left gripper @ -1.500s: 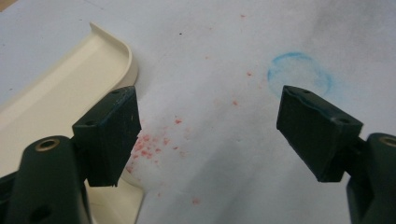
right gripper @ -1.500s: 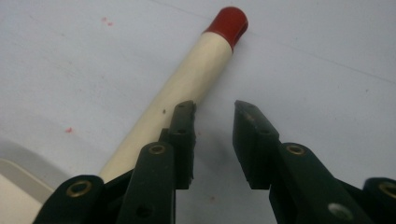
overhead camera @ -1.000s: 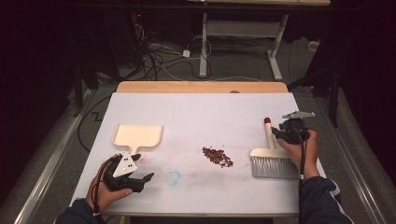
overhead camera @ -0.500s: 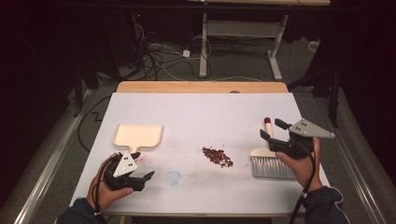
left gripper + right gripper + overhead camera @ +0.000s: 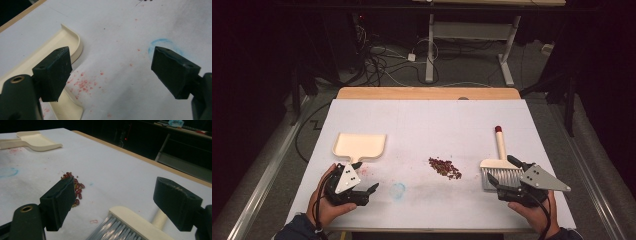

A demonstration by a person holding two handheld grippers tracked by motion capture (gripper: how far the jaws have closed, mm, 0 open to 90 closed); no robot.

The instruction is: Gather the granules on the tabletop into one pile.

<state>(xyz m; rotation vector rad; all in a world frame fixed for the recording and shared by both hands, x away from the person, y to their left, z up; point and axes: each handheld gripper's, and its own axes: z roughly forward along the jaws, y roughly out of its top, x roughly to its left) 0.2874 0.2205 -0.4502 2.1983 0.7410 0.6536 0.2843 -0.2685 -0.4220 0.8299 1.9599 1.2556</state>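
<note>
Items on the counter: one dustpan, one brush, one pile of beans.

The brush has a cream handle with a red tip, a cream head and grey bristles. It lies flat near the counter's right edge, bristles toward the person. The dustpan is cream, with its short handle toward the person, and lies at the counter's left. The beans, dark red, lie between the two.

The right claw is released, jaws wide apart, just beside the brush head. The left claw is released, empty, near the dustpan handle. Red specks and a blue ring mark stain the counter near the left claw.
</note>
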